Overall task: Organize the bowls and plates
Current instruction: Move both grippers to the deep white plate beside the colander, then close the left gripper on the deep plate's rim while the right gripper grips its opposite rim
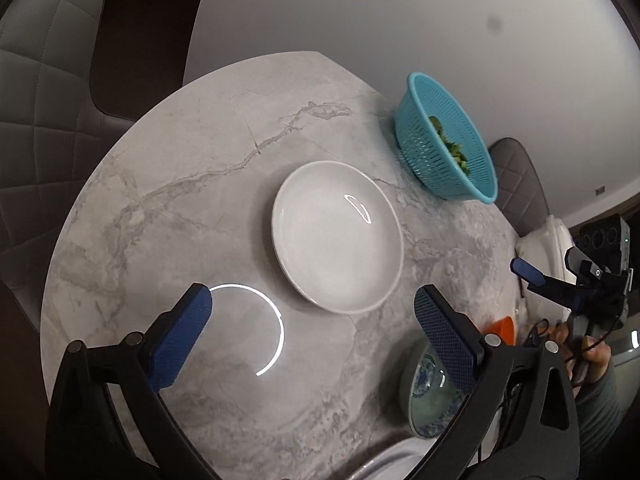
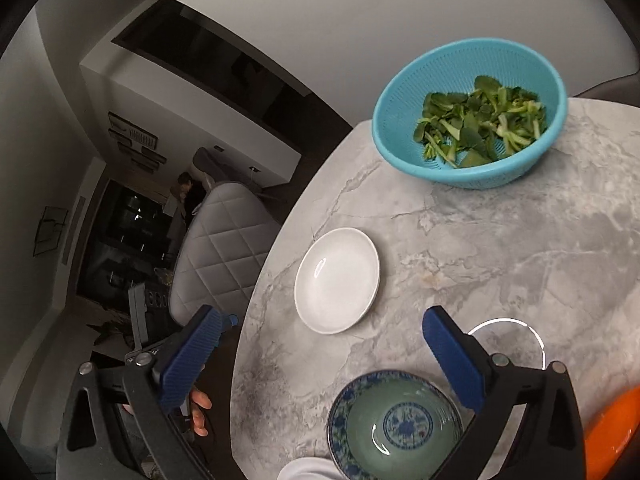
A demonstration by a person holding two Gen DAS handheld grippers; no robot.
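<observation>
1. Left tongs point(image 1: 312, 332) gape wide, holding nothing, above the marble desk point(image 1: 180, 208).
2. White plate point(image 1: 337, 236) lies mid-desk.
3. Patterned bowl point(image 2: 394, 424) sits at the near edge.
4. Right tongs point(image 2: 320, 360) stand apart, empty.
5. Blue colander point(image 2: 470, 114) holds greens point(image 2: 480, 120).

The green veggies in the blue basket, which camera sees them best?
The right wrist view. It looks down into the blue basket, so the green leaves and stems lie in plain sight. The left wrist view sees the basket from the side, so only a thin strip of green peeks out.
</observation>
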